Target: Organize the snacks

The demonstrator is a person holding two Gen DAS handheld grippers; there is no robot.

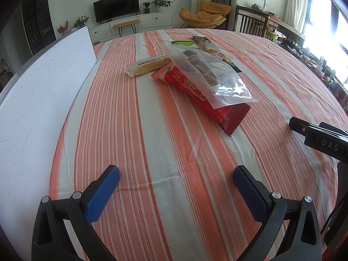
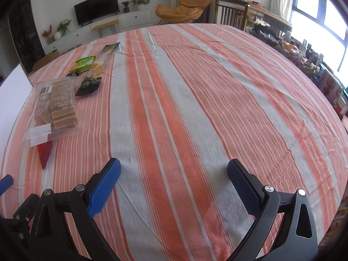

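Observation:
Several snack packs lie in a loose pile on the striped tablecloth (image 1: 152,143). A clear bag of brown bars (image 1: 208,74) rests on a red pack (image 1: 195,93). A tan roll (image 1: 148,65) lies to their left. A green pack (image 1: 182,42) and a long black-and-yellow pack (image 1: 215,51) lie behind. My left gripper (image 1: 176,175) is open and empty, well short of the pile. My right gripper (image 2: 173,169) is open and empty over bare cloth; the clear bag (image 2: 56,106), red pack corner (image 2: 45,153), green pack (image 2: 84,63) and black-and-yellow pack (image 2: 95,74) lie to its left.
A white board (image 1: 41,91) lies along the table's left edge. The right gripper's black body (image 1: 319,139) shows at the right of the left wrist view. A TV, cabinet, orange chair and wooden chairs stand beyond the table.

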